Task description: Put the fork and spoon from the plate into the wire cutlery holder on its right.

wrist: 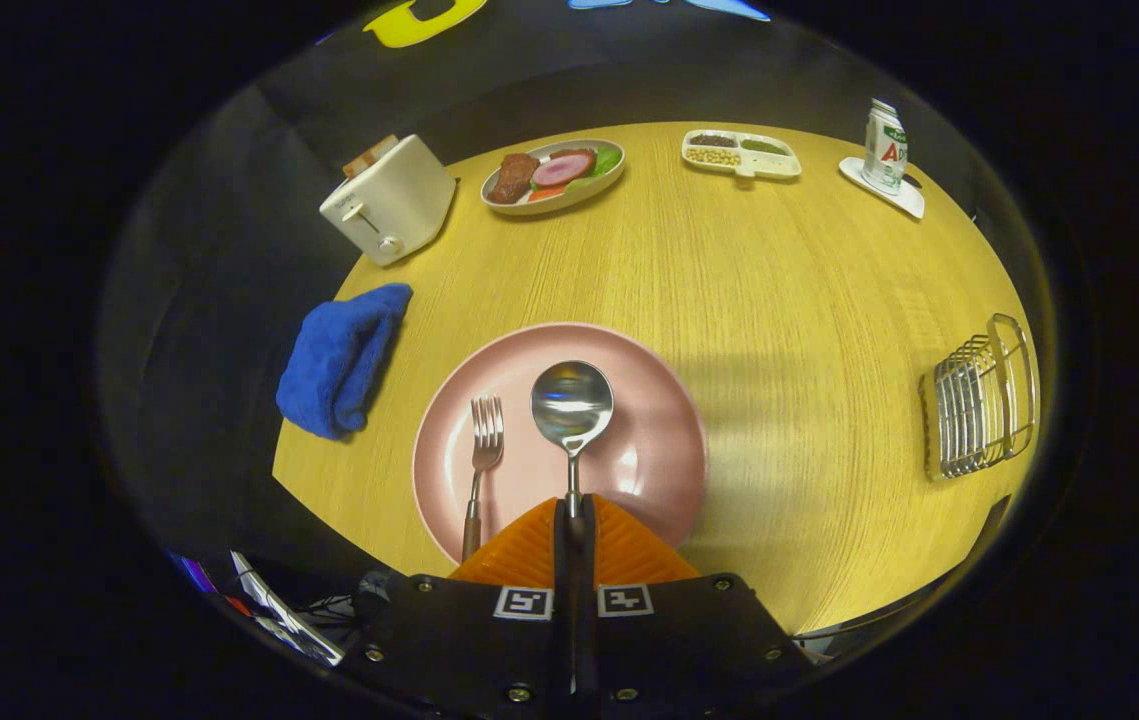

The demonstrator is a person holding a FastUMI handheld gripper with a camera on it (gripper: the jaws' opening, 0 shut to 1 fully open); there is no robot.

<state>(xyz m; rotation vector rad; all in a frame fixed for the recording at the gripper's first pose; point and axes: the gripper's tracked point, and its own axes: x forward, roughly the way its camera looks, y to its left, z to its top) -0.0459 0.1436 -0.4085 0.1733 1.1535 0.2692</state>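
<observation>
A pink plate [649,450] lies on the wooden table just ahead of my fingers. My gripper [572,512] is shut on the handle of a metal spoon [571,403], whose bowl points away from me over the plate's middle. A metal fork [482,450] lies on the plate to the left of the spoon, tines pointing away, its handle reaching past the near rim beside my left finger. The wire cutlery holder [981,398] stands on the table well to the right of the plate.
A blue cloth [341,358] lies left of the plate at the table's edge. Beyond it are a white toaster [389,197], a dish of food [554,175], a divided tray [741,154] and a can on a coaster [884,147]. Bare tabletop [809,330] separates plate and holder.
</observation>
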